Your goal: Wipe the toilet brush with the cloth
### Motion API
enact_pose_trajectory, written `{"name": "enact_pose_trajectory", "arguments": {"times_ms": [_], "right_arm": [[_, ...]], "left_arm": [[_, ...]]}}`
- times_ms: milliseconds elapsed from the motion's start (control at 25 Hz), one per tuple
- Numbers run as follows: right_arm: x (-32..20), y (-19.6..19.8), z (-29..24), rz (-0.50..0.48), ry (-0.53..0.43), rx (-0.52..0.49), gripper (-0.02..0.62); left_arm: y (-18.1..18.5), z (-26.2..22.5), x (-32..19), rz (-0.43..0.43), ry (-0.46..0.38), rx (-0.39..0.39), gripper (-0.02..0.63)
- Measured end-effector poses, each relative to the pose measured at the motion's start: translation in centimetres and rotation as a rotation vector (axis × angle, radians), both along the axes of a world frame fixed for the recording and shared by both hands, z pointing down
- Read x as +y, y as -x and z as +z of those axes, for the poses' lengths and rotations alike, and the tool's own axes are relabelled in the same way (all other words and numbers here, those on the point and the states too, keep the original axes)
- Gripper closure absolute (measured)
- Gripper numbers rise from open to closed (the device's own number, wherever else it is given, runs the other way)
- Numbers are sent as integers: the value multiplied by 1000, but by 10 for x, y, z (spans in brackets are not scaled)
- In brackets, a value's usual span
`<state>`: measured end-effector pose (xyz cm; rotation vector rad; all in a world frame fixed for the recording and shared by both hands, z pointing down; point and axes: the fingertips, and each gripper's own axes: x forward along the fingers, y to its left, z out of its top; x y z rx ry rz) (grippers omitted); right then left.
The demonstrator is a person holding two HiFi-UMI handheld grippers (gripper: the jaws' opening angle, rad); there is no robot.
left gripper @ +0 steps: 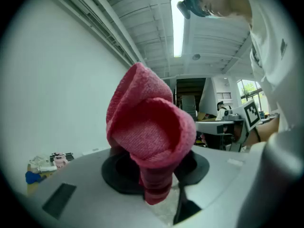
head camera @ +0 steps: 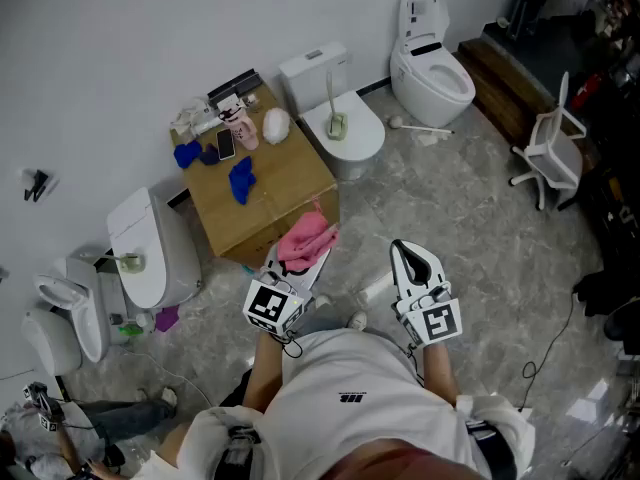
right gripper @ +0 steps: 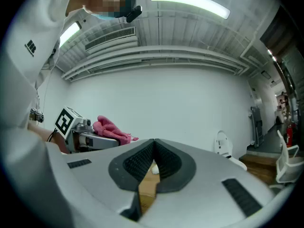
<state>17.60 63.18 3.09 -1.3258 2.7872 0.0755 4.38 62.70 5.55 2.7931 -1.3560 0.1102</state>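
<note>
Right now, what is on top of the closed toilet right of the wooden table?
A toilet brush stands upright in a greenish holder on the lid. Its bristles are hidden inside the holder.

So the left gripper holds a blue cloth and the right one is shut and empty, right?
No, the cloth is pink, not blue. The left gripper view shows it pinched in the left gripper. The right gripper is shut and empty.
</note>
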Motion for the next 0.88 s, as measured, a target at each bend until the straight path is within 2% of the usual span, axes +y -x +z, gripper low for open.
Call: {"name": "enact_pose_trajectory", "arguments": {"times_ms": [400, 880], "right_arm": [[-14, 4, 7, -12, 5, 1, 598], [-86, 8, 22, 18, 38, 23, 600]], "left_arm": [[0, 8, -11, -26, 10, 9, 453], [6, 20, -86, -7, 24, 27, 453]]}}
